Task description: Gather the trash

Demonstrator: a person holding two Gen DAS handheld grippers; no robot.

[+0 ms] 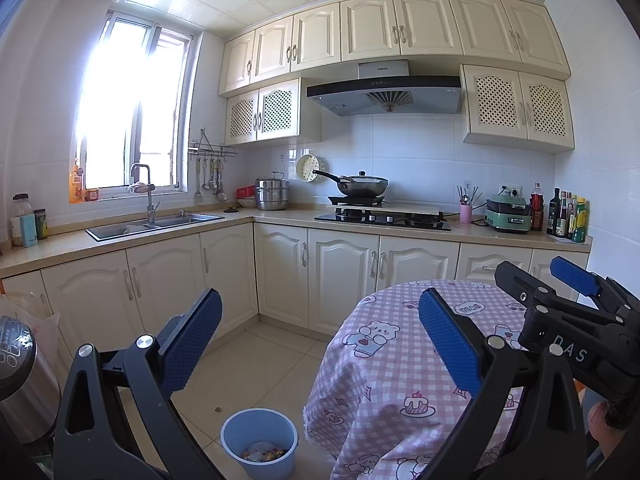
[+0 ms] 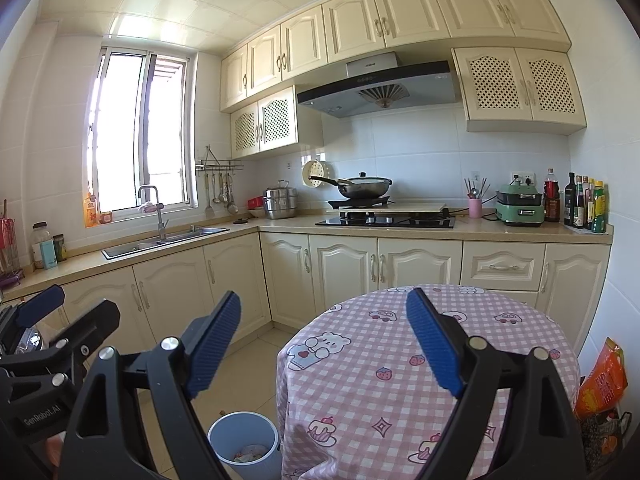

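Observation:
A light blue trash bin [image 1: 259, 442] stands on the tiled floor left of the round table, with scraps inside; it also shows in the right wrist view [image 2: 244, 442]. A small brown scrap [image 1: 218, 409] lies on the floor just behind the bin. My left gripper [image 1: 320, 344] is open and empty, held above the floor and the table's left edge. My right gripper [image 2: 324, 344] is open and empty above the table. The right gripper also shows at the right of the left wrist view [image 1: 536, 292].
The round table [image 2: 400, 380] has a pink checked cloth with cartoon prints. Cream cabinets, a sink [image 1: 156, 226], a stove with a wok [image 1: 362, 186] and bottles [image 1: 568, 218] line the far counters. An orange bag [image 2: 602, 380] sits right of the table. A metal appliance [image 1: 20, 372] stands at left.

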